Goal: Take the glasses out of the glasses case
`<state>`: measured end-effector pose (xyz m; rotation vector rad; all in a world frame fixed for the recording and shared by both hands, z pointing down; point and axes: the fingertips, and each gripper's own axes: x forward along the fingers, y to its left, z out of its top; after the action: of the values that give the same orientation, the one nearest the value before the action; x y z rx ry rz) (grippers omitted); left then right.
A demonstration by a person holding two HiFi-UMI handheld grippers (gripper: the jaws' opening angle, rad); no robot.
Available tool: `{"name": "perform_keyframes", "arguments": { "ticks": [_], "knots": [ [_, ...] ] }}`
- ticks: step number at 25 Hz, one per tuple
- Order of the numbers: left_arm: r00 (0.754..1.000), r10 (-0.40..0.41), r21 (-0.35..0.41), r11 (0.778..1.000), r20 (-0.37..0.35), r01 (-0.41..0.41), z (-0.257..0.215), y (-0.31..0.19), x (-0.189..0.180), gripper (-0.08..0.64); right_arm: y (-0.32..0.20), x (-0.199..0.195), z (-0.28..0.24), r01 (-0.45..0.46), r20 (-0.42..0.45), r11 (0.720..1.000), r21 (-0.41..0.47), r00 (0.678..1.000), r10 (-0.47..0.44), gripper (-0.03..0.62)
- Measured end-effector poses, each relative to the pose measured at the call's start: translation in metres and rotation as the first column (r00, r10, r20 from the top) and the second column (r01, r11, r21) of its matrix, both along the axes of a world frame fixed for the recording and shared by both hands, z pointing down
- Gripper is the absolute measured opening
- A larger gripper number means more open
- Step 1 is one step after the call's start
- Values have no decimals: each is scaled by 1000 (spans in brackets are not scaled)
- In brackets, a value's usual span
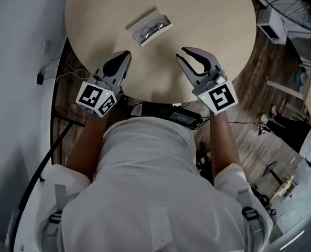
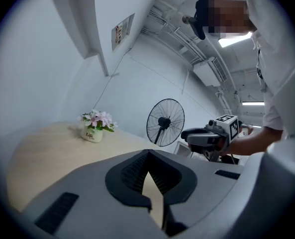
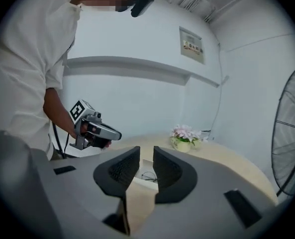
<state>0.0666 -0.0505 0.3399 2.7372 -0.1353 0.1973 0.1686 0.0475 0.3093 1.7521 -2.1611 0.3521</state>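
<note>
An open white glasses case point(image 1: 150, 28) lies on the round wooden table point(image 1: 207, 14), with dark-rimmed glasses point(image 1: 152, 28) inside it. My left gripper point(image 1: 127, 54) hovers over the near table edge, short of the case and to its left, with its jaws closed tip to tip and nothing between them. My right gripper point(image 1: 182, 53) is near the case's right side, jaws apart and empty. In the right gripper view the case point(image 3: 146, 175) and glasses show through the gap of the right gripper point(image 3: 146, 156). The left gripper view shows the left gripper point(image 2: 147, 157) shut.
A small pot of pink flowers point(image 2: 93, 128) stands at the table's far side, also seen as the flower pot point(image 3: 185, 138) in the right gripper view. A standing fan point(image 2: 165, 122) is beyond the table. Cables and a black box point(image 1: 182, 117) lie on the floor below the table edge.
</note>
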Motion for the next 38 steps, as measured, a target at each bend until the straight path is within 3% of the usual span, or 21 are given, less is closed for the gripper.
{"name": "perform_keyframes", "arguments": {
  "ticks": [4,8,10,14,16,18,25,31,38],
  "knots": [
    [988,-148,-29,988,53,149,17,-6,15,11,-50,36,28,252,-19,962,-107,967,-256,86],
    [973,-221,-45,973,70,225,47,-22,14,11,-98,37,74,447,-100,872,-200,876,-472,104],
    [963,-258,-63,963,80,264,63,-27,9,11,-112,30,102,551,-144,789,-272,787,-600,106],
    [931,-353,-112,925,97,362,90,-32,-5,11,-123,17,162,677,-160,579,-454,578,-800,107],
    [917,-386,-134,908,99,396,100,-32,-10,11,-123,13,183,695,-147,501,-516,505,-851,106],
    [911,-401,-145,900,93,411,108,-30,-13,11,-123,10,199,695,-137,448,-562,455,-880,106],
    [905,-423,-183,887,46,424,114,-23,-10,11,-123,13,221,659,-84,314,-684,356,-931,94],
    [904,-427,-191,885,35,425,113,-20,-11,11,-118,12,228,626,-55,231,-744,288,-956,69],
    [904,-427,-193,885,27,424,110,-21,-13,11,-116,17,234,572,54,132,-810,296,-954,55]
  ]
}}
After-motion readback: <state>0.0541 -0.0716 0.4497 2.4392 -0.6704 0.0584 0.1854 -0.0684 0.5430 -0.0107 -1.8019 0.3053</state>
